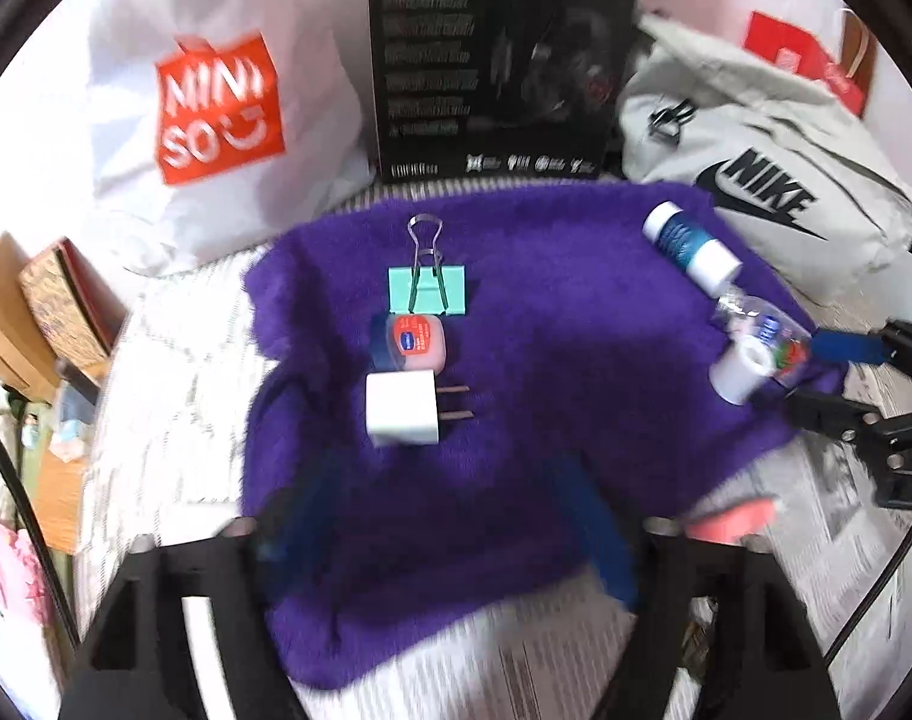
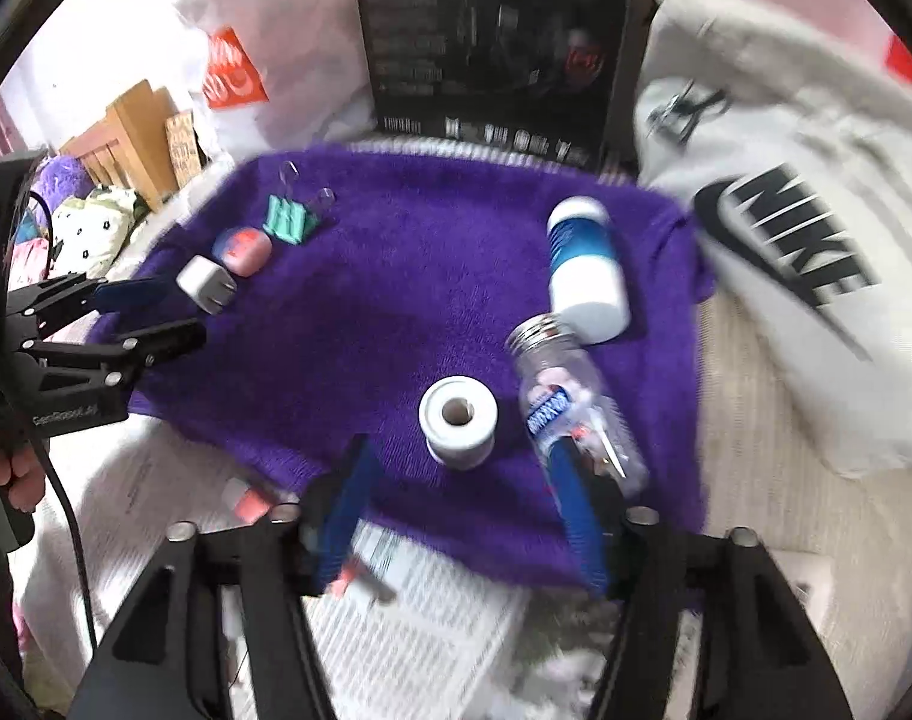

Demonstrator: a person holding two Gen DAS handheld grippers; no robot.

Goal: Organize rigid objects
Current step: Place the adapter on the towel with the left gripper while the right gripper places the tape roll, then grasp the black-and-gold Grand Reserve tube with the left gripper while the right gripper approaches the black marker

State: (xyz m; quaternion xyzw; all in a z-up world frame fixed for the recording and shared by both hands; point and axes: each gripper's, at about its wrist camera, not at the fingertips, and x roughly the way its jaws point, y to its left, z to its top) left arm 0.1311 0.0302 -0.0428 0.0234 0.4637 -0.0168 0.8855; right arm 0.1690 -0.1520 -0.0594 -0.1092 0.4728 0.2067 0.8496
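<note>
A purple towel [image 1: 516, 450] [image 2: 396, 300] carries two groups of things. On its left lie a mint binder clip [image 1: 427, 291] [image 2: 288, 219], a small Vaseline tin [image 1: 411, 342] [image 2: 243, 249] and a white charger plug [image 1: 402, 408] [image 2: 204, 285] in a row. On its right are a blue-and-white bottle [image 1: 690, 246] [image 2: 585, 264], a clear bottle with a silver cap [image 1: 762, 324] [image 2: 570, 402] and a white tape roll [image 1: 744, 369] [image 2: 458, 420]. My left gripper [image 1: 444, 528] [image 2: 180, 312] hangs open near the plug, holding nothing. My right gripper [image 2: 459, 516] [image 1: 816, 378] is open just short of the roll, and the clear bottle lies beside its right finger.
Behind the towel stand a white Miniso bag [image 1: 216, 108], a black product box [image 1: 498, 60] and a grey Nike bag [image 1: 768, 192]. Newspaper [image 2: 408, 630] covers the near surface, with a coral-capped item [image 2: 249, 504] on it. Cardboard boxes [image 1: 12, 312] sit far left. A hand [image 2: 18, 474] grips the left tool.
</note>
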